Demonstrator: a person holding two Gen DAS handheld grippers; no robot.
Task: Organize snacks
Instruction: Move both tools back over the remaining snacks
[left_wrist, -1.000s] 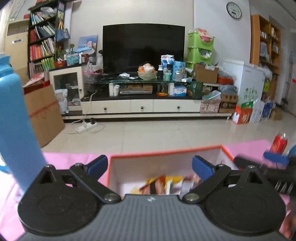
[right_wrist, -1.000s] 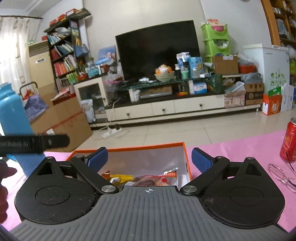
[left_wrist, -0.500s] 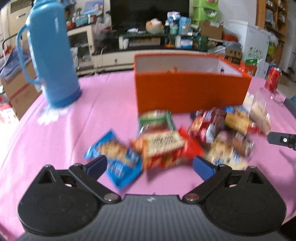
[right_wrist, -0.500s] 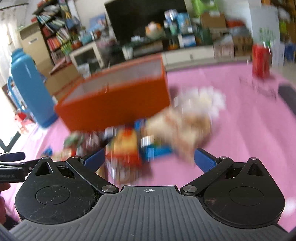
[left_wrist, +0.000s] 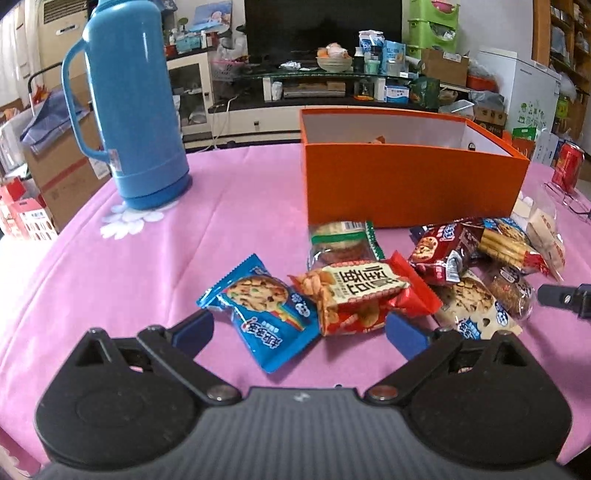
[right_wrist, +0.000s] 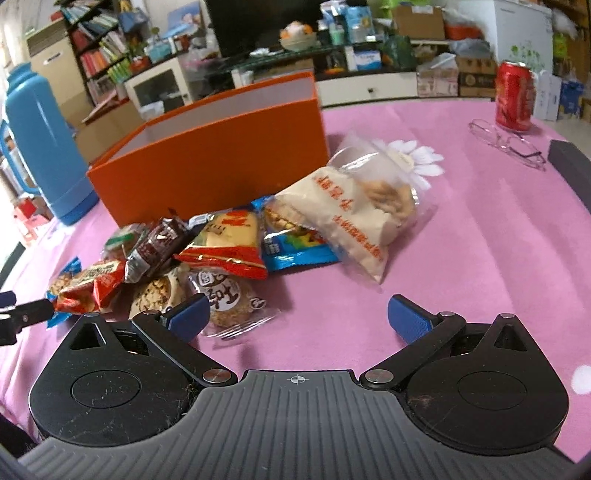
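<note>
Left wrist: snacks now under tongs.

Our left claw and right claw both gape wide at lower frame, tilted downward, empty.

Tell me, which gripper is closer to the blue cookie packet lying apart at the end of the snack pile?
Left. The left gripper hovers open right over the blue cookie packet, which lies between its fingers. The right gripper is at the pile's other end, near the clear cracker bag.

Snack packets before the box, flask left.
</note>
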